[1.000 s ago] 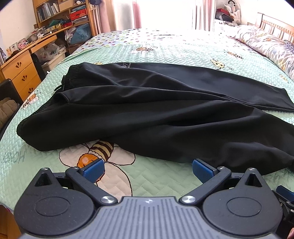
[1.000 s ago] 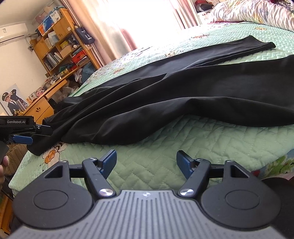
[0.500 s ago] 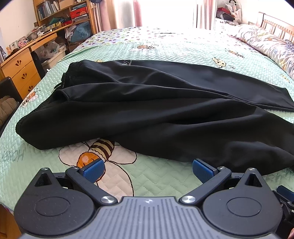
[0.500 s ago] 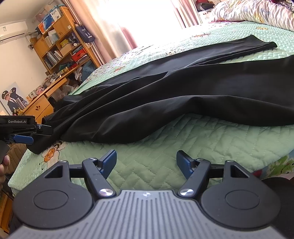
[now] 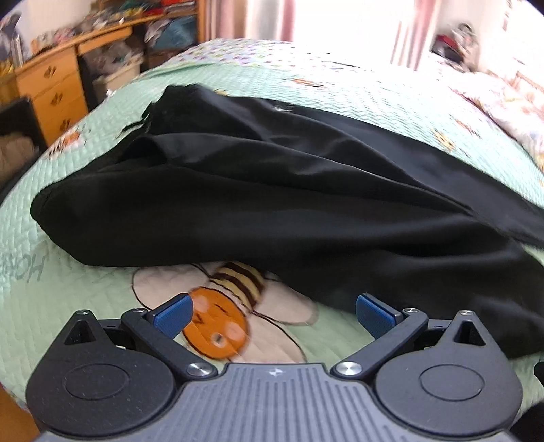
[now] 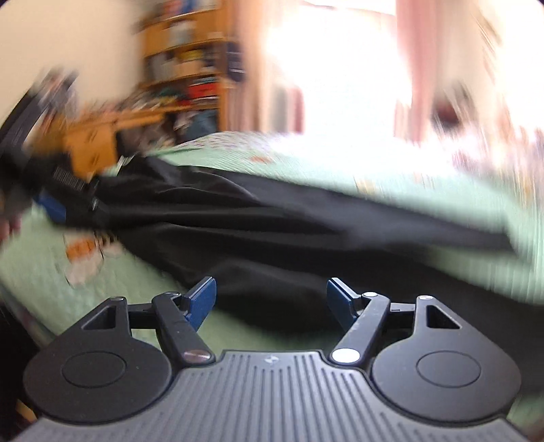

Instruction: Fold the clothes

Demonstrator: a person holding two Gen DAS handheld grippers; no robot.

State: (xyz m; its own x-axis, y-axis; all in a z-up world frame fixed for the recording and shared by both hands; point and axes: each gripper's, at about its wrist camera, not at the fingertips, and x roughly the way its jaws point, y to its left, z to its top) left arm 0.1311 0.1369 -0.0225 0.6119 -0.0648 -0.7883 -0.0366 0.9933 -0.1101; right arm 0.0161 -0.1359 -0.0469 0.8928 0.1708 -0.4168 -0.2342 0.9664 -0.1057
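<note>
A pair of black trousers (image 5: 272,204) lies spread and rumpled across a bed (image 5: 357,98) covered in a pale green quilted bedspread (image 5: 68,292). The waistband end sits toward the left of the left wrist view, the legs trailing off to the right, with long soft folds running through the cloth. A large printed bee (image 5: 224,306) on the bedspread shows at the near edge of the trousers, its striped body partly under the black fabric.

The left tool (image 5: 273,312) hangs low over the bee print, its blue-padded jaws spread wide with nothing between them; the right-hand pad sits just beside the near hem of the cloth, and whether it touches is hard to say. The right tool (image 6: 270,299) is likewise spread apart and empty, poised over the near edge of the trousers (image 6: 272,231), with black fabric showing in the gap beyond its pads. The right wrist view is heavily smeared by motion; at its left edge a dark shape with a blue patch appears to be the left tool (image 6: 51,204), over the waistband end.

Behind the bed stand a wooden desk with drawers (image 5: 54,88) and cluttered bookshelves (image 6: 190,57), beside pink curtains (image 5: 268,17) at a bright window. Patterned bedding (image 5: 503,98) lies at the far right.
</note>
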